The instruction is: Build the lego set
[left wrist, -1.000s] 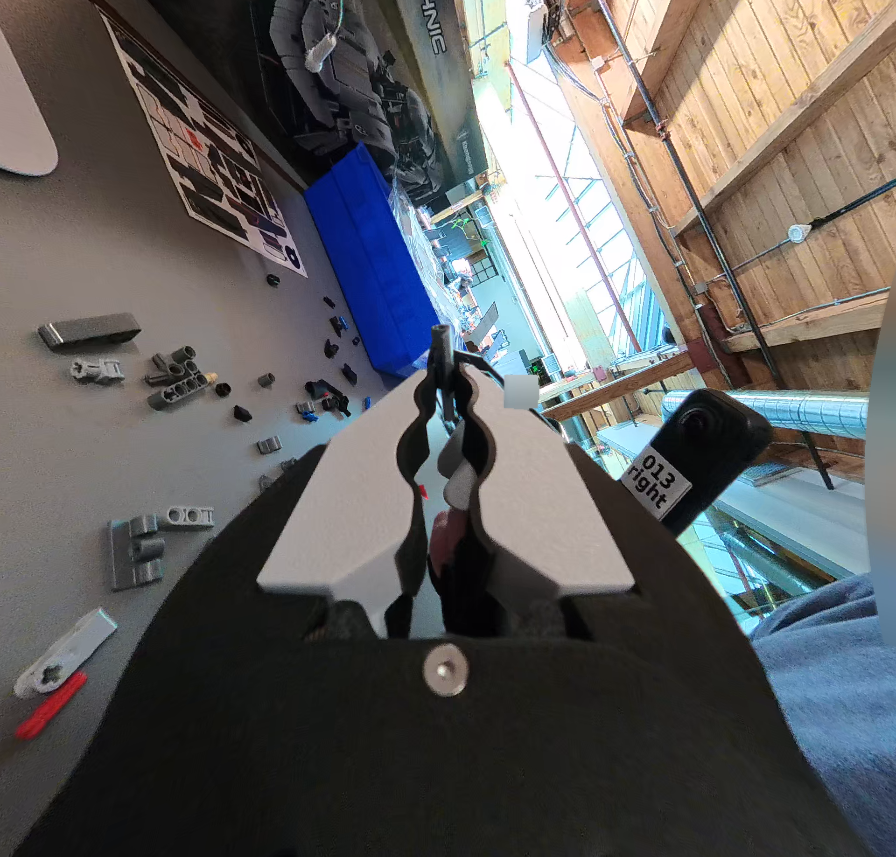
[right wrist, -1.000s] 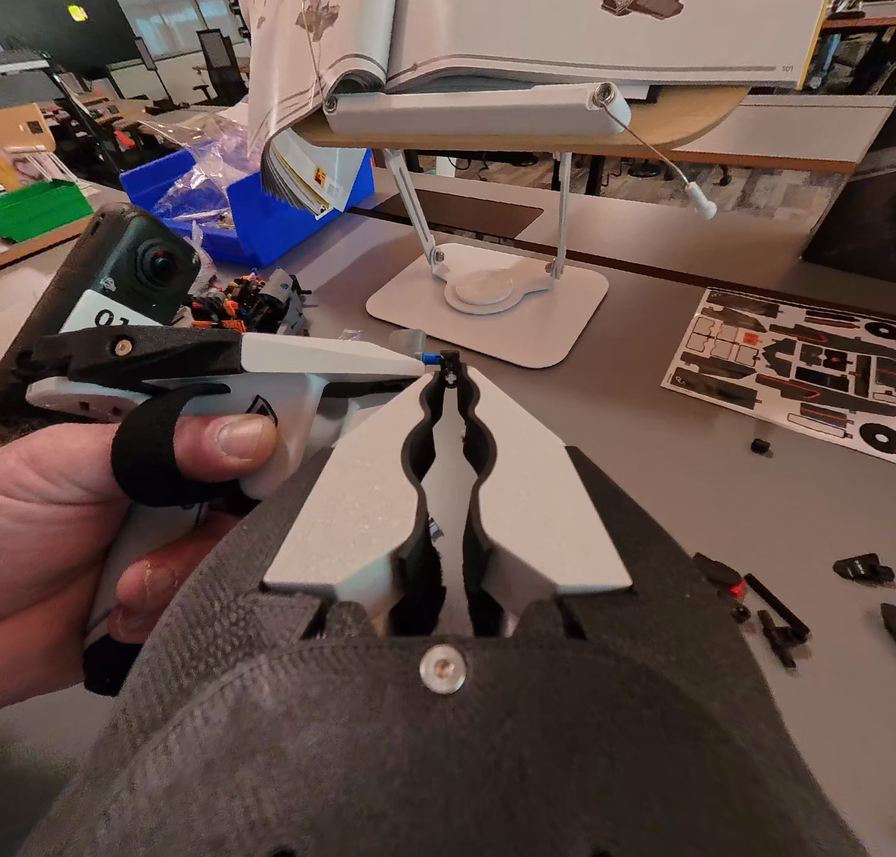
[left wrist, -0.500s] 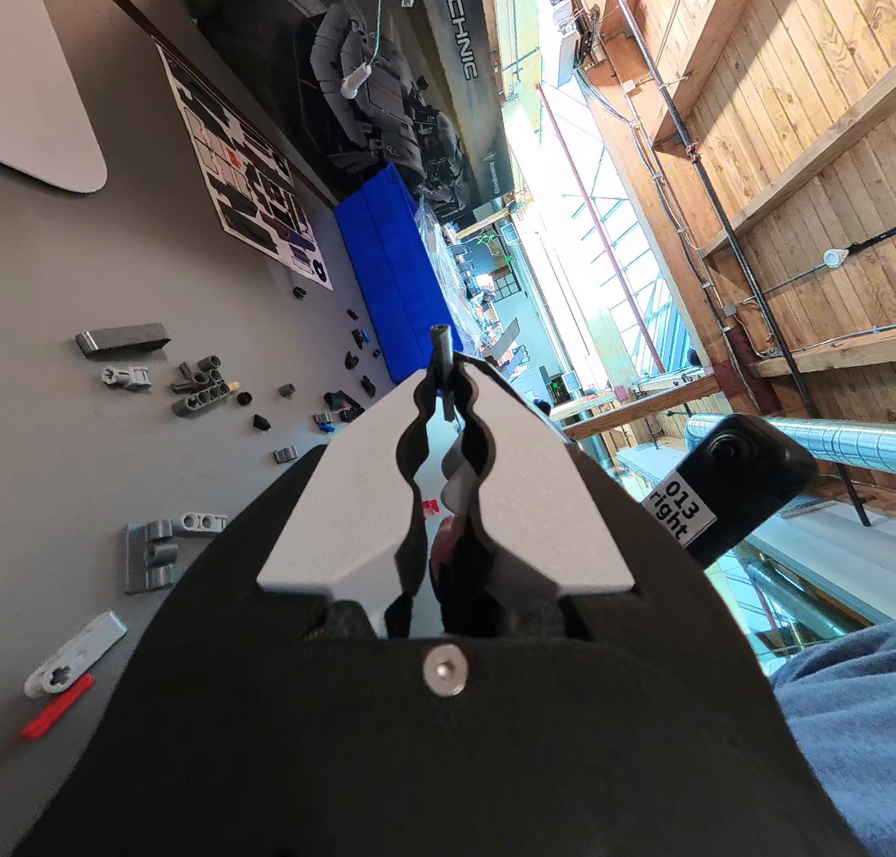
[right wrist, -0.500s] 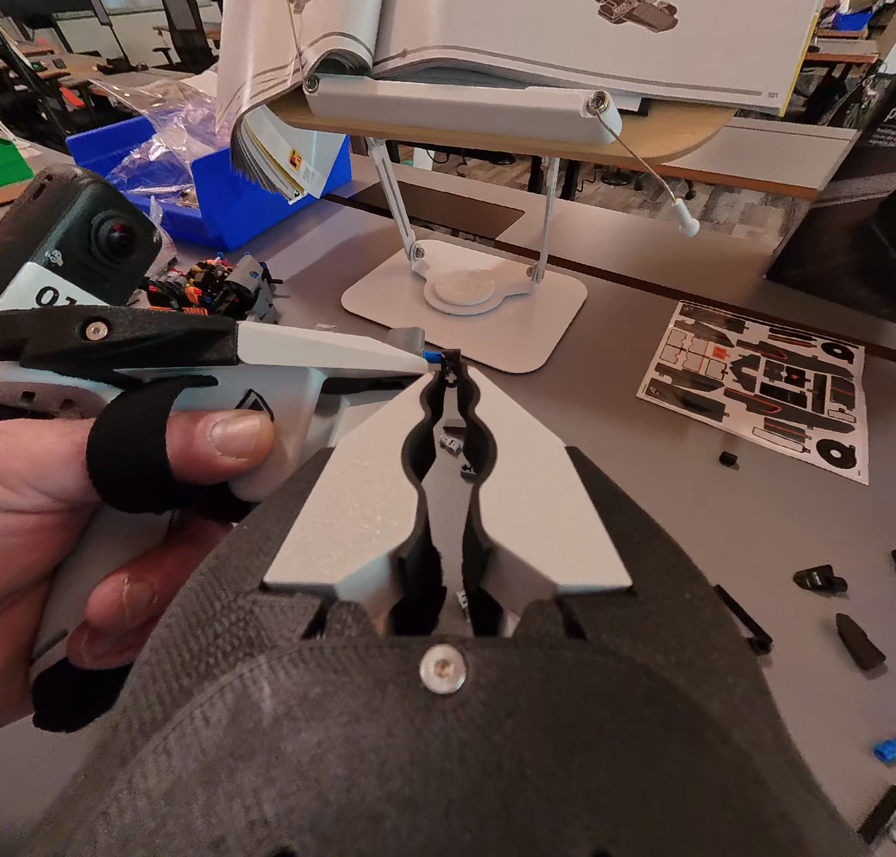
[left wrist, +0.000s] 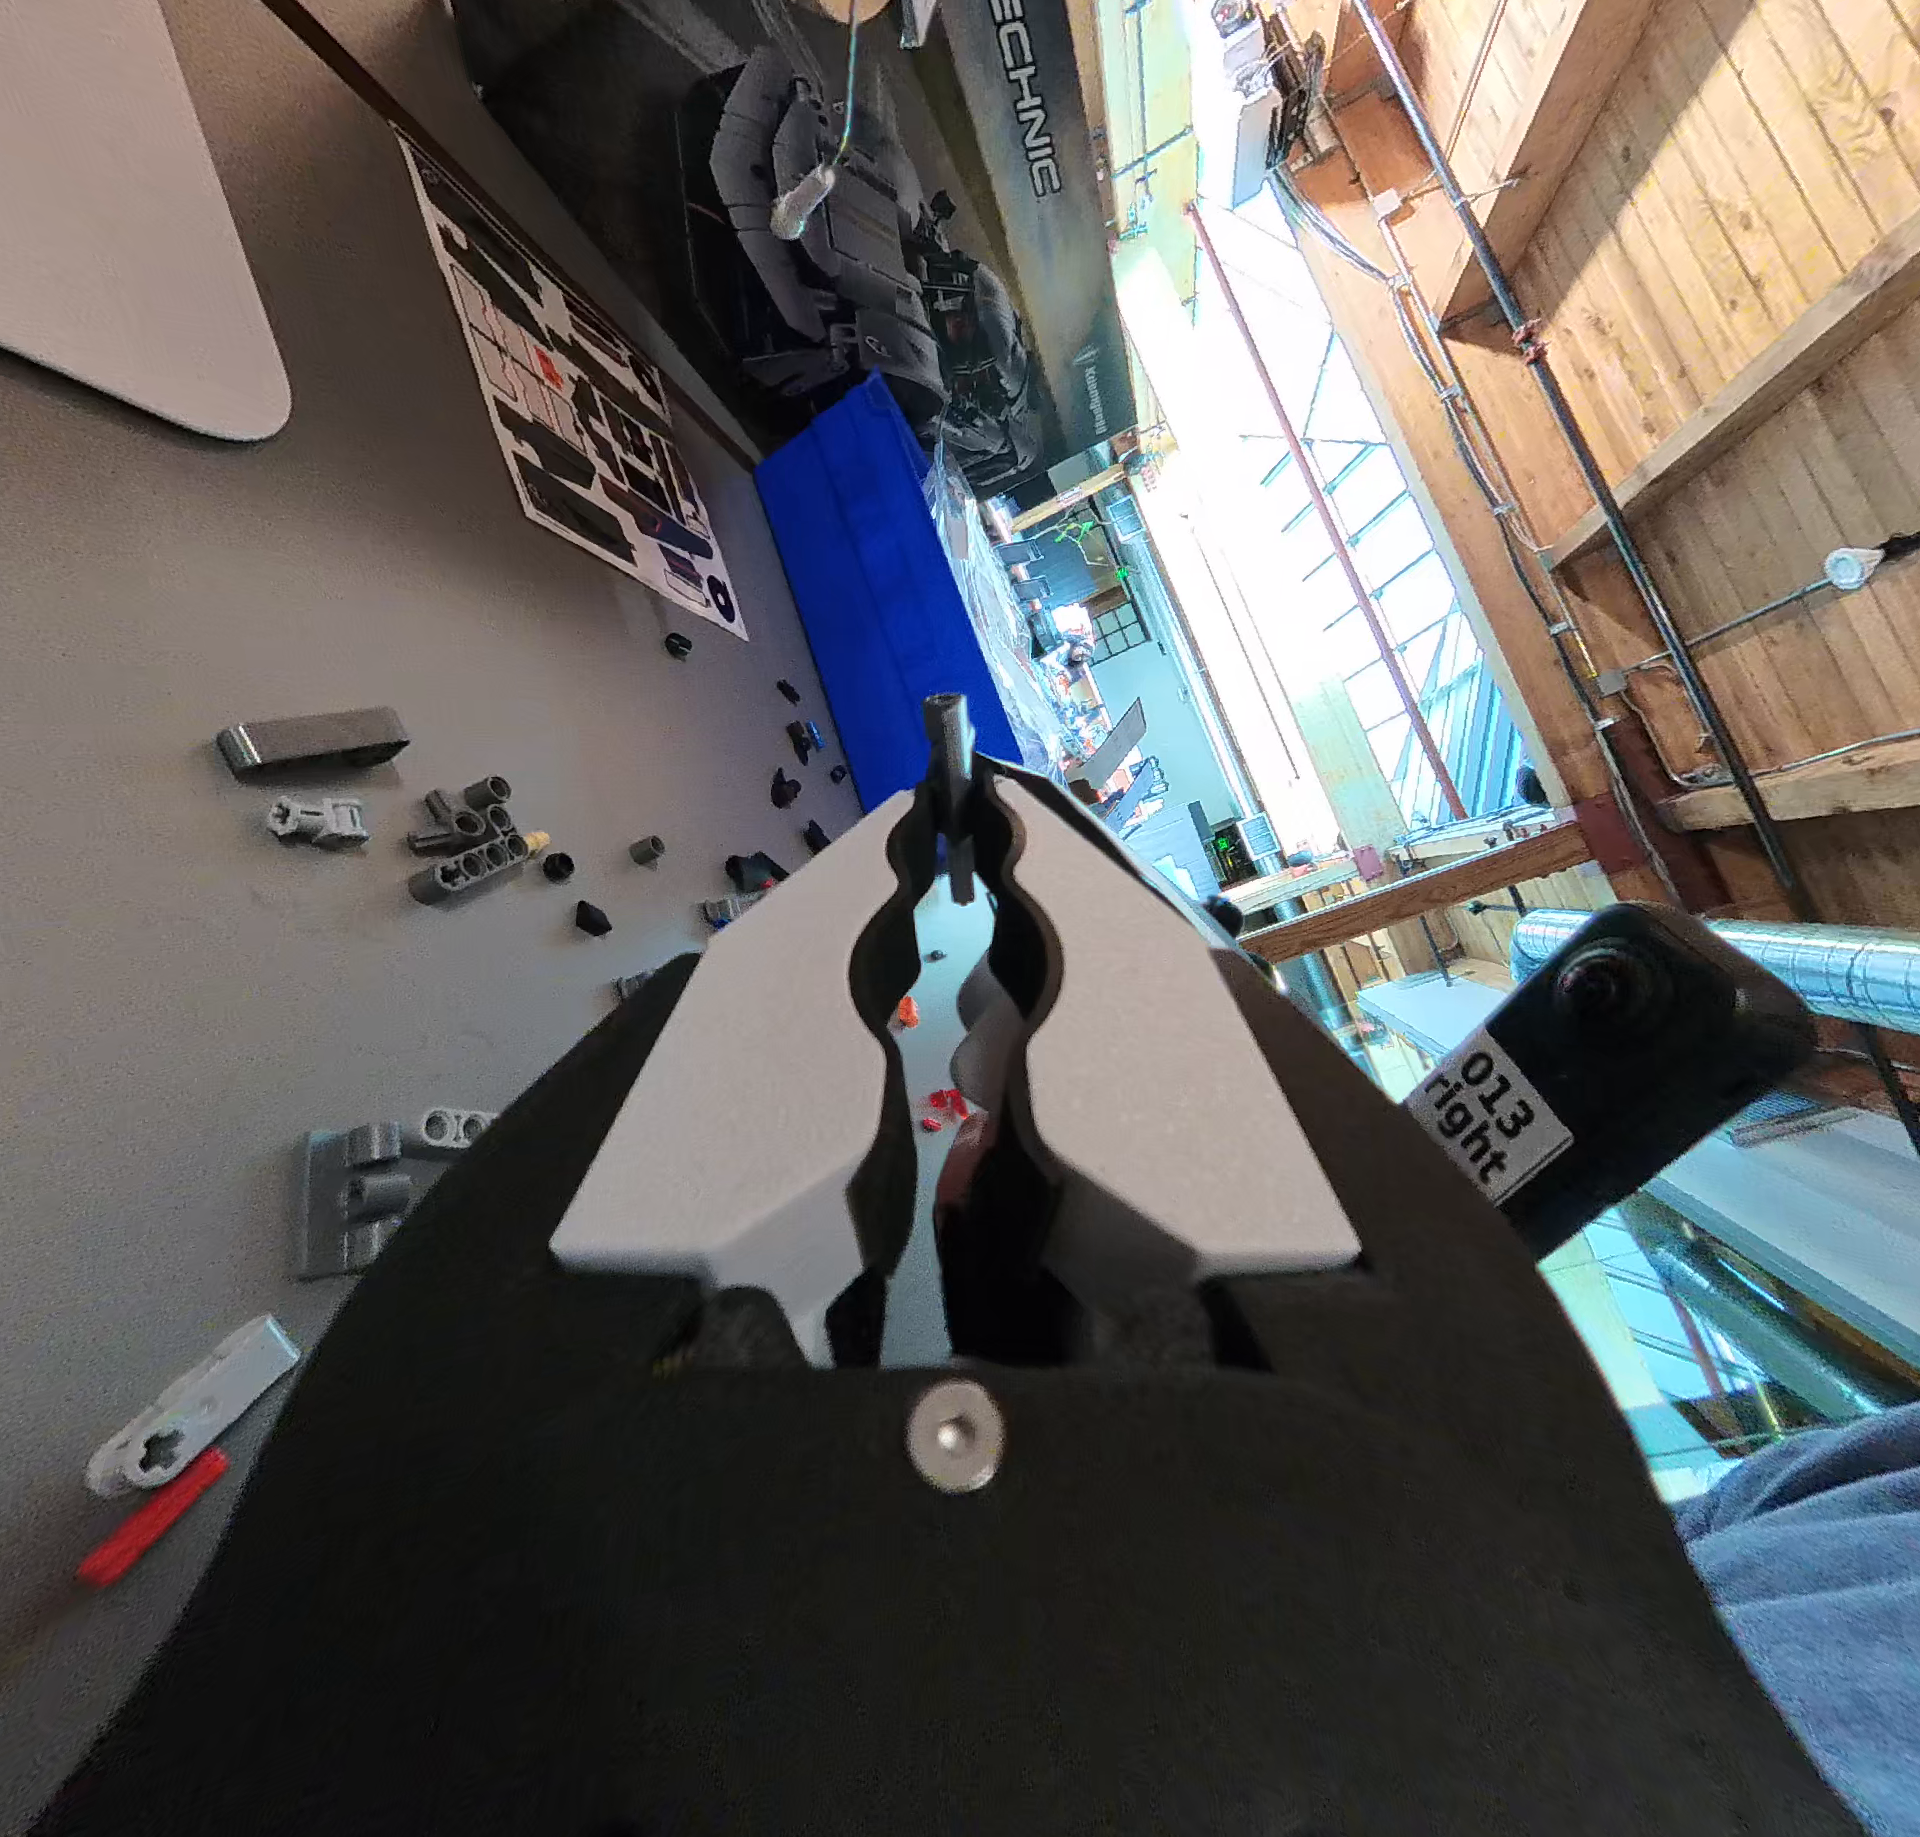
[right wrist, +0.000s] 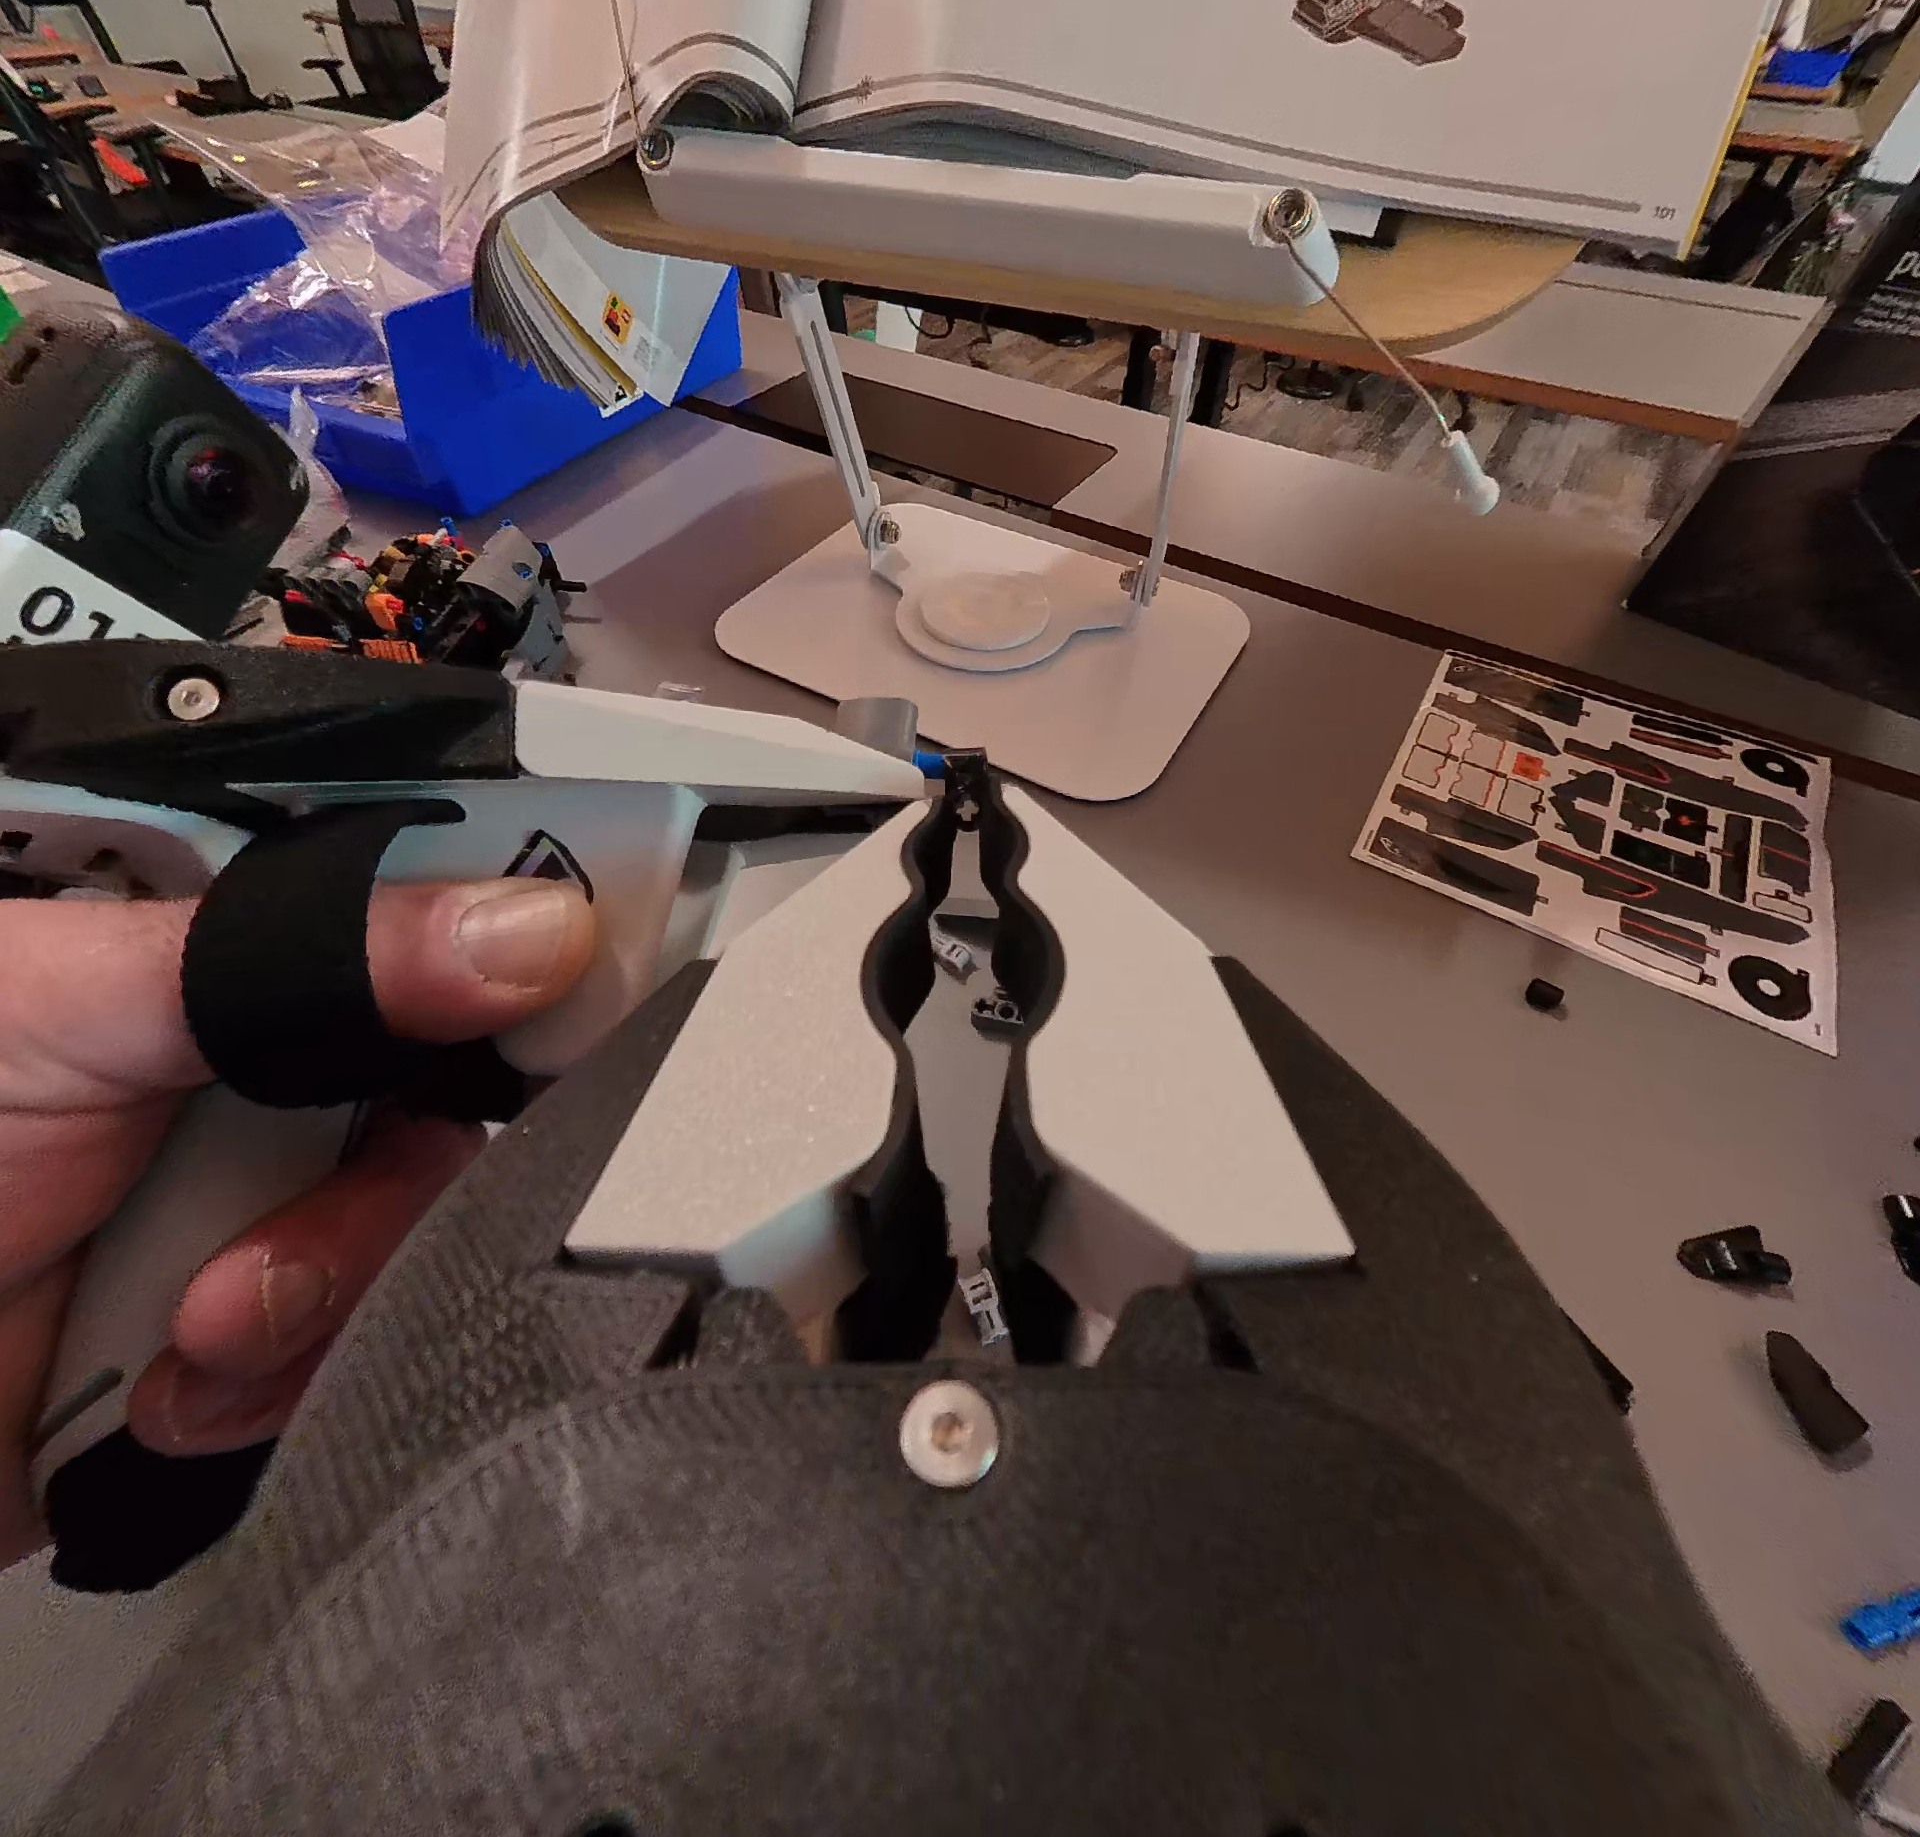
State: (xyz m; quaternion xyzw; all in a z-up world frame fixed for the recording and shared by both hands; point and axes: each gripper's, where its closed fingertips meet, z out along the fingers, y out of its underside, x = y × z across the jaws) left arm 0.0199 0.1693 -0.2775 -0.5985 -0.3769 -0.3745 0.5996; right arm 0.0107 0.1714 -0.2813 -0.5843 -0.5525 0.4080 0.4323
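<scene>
Here the left gripper (left wrist: 951,831) has its jaws clamped on a thin black plastic axle (left wrist: 948,748), long axis running out past the tips; the right gripper (right wrist: 966,800) pinches a small black connector (right wrist: 966,785), meeting it crosswise

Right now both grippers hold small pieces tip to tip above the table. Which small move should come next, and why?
Probably a short push of the left gripper toward the right gripper, to seat the pieces. In the right wrist view the blue pin at the left tips already meets the small black connector clamped by the right. In the left wrist view the dark axle is pinched firmly.
</scene>
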